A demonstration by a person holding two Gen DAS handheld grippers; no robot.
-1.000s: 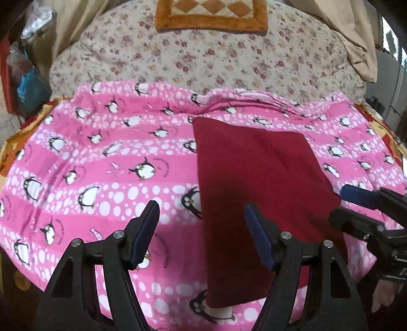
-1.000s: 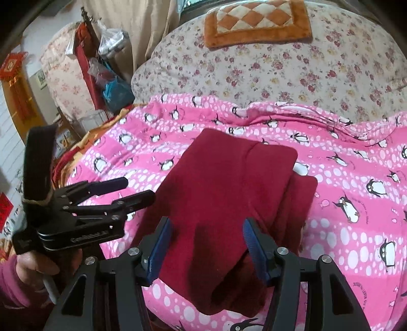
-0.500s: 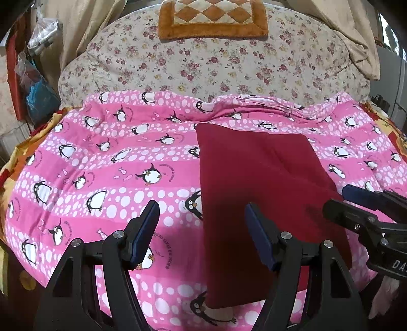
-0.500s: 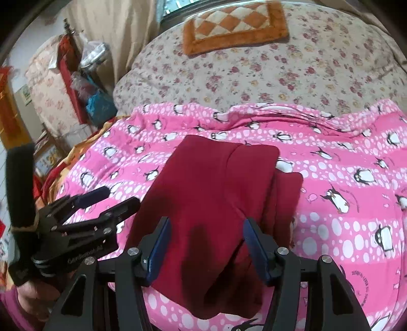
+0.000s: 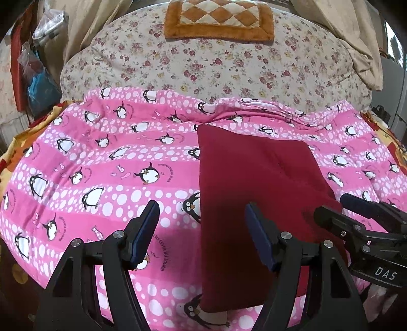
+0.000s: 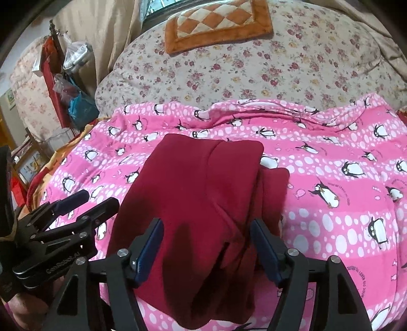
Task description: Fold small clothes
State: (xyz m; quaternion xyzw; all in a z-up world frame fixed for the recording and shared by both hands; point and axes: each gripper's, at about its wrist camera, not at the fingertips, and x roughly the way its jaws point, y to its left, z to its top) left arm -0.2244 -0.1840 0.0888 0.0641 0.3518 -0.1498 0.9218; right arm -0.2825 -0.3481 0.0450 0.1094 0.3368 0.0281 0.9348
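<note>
A dark red garment [image 5: 251, 183] lies folded in a long rectangle on the pink penguin blanket [image 5: 106, 178]. In the right wrist view the garment [image 6: 198, 203] shows a folded layer along its right side. My left gripper [image 5: 202, 234] is open and empty above the blanket, at the garment's near left edge. My right gripper [image 6: 207, 244] is open and empty above the garment's near end. Each gripper shows in the other's view: the right one [image 5: 356, 219] at the garment's right, the left one [image 6: 76, 206] at its left.
A floral quilt [image 5: 216, 66] is heaped behind the blanket with an orange checked cushion [image 5: 218, 20] on top. Bags and clutter [image 6: 71, 96] hang at the far left. Beige cloth [image 5: 356, 38] hangs at the far right. The bed's near edge is just below the grippers.
Both grippers have drawn back and up a little from the garment, so more of the bed shows. Both stay open. The garment has not moved.
</note>
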